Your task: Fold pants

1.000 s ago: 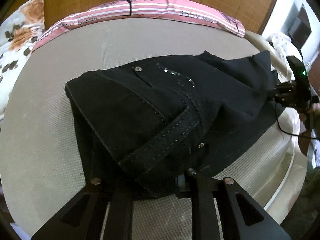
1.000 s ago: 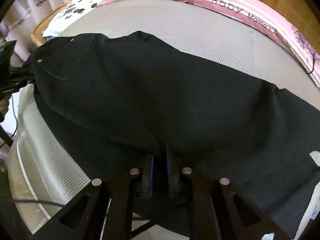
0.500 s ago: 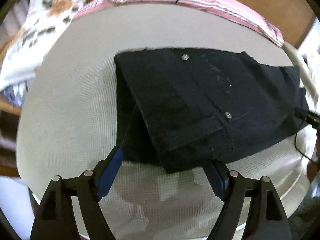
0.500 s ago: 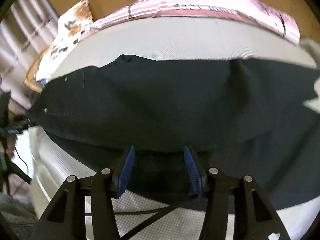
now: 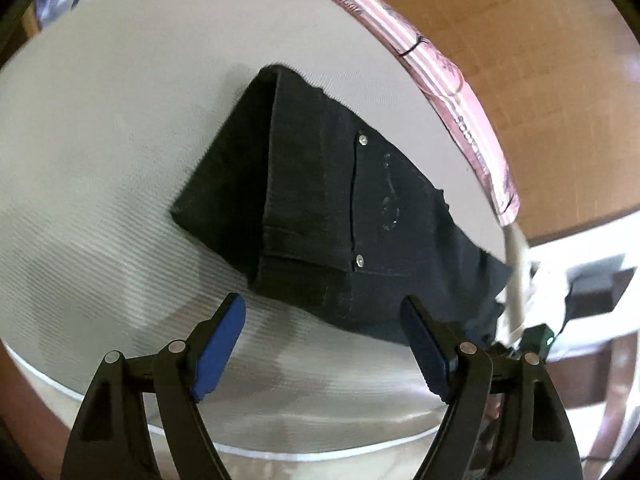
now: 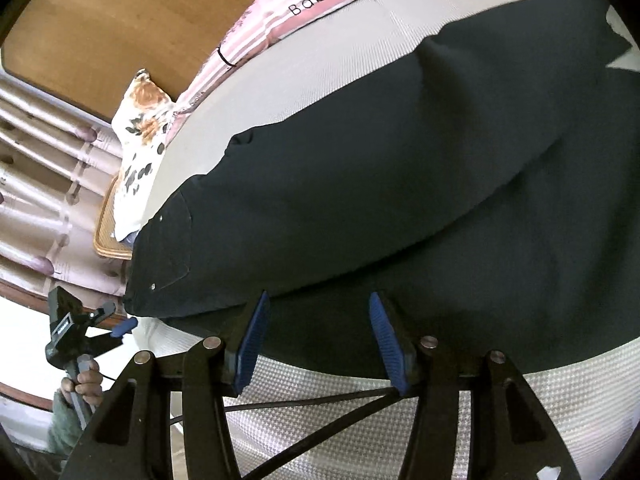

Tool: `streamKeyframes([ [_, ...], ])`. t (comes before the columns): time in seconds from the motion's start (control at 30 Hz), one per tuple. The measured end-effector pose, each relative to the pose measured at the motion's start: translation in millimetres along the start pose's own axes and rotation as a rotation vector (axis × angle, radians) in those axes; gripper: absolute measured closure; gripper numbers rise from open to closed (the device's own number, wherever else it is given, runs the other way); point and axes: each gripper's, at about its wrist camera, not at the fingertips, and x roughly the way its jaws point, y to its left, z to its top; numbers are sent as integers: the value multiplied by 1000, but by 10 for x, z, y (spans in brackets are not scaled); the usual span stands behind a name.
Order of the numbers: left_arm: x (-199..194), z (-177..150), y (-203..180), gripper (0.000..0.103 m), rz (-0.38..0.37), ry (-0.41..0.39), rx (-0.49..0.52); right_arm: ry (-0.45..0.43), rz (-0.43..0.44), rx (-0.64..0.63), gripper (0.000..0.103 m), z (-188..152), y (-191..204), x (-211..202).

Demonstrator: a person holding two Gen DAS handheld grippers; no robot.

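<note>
My left tool (image 5: pixel 322 330) has its 2 blue pads spread wide and holds nothing, just short of the waistband end of the black pants (image 5: pixel 320 208). My right tool (image 6: pixel 318 330) is also spread apart and empty, its pads (image 6: pixel 252 340) over the near edge of the pants (image 6: pixel 380 184). The pants lie folded lengthwise on the grey mattress (image 5: pixel 100 100), with the pink striped cloth (image 6: pixel 280 20) along its far edge.

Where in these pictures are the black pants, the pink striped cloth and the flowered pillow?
black pants (image 5: pixel 312 208): left wrist view, on the folded waistband end.
pink striped cloth (image 6: pixel 256 40): right wrist view, on its striped edge.
flowered pillow (image 6: pixel 140 128): right wrist view, on its flowered face.
</note>
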Motion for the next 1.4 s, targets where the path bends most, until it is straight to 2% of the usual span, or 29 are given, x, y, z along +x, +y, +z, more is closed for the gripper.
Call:
streamKeyframes([
  [0.1,127,7,69,27,-19,-5,-74,-2,26,26,53,-9,-31,15],
  [0.17,170,2,68,43,-28,-26,-103,-6,28,37,53,-17,-49,31],
  [0.23,180,6,35,53,-34,-54,-116,-9,36,66,53,-27,-101,37],
  [0.27,172,15,18,63,-29,-72,-116,-11,41,85,53,-35,-136,30],
  [0.4,150,81,-98,83,-12,-120,-84,-28,76,149,53,-49,-251,21],
  [0.7,72,269,-241,85,-11,-159,-65,-133,141,287,55,134,-493,72],
  [0.77,69,329,-241,85,-5,-163,-69,-163,136,308,60,210,-564,46],
  [0.87,60,362,-242,85,27,-170,-43,-191,115,331,74,328,-664,8],
  [0.9,58,361,-246,85,38,-170,-31,-198,113,336,89,357,-691,-10],
  [0.97,77,373,-272,85,65,-164,3,-206,113,333,93,400,-693,-62],
  [1.17,70,394,-400,85,165,-139,133,-223,-43,181,97,292,-283,-335],
  [1.3,48,444,-463,85,239,-137,212,-176,-105,143,97,83,-133,-380],
  [1.4,107,457,-454,85,293,-118,251,-123,-168,121,97,-62,-130,-227],
])
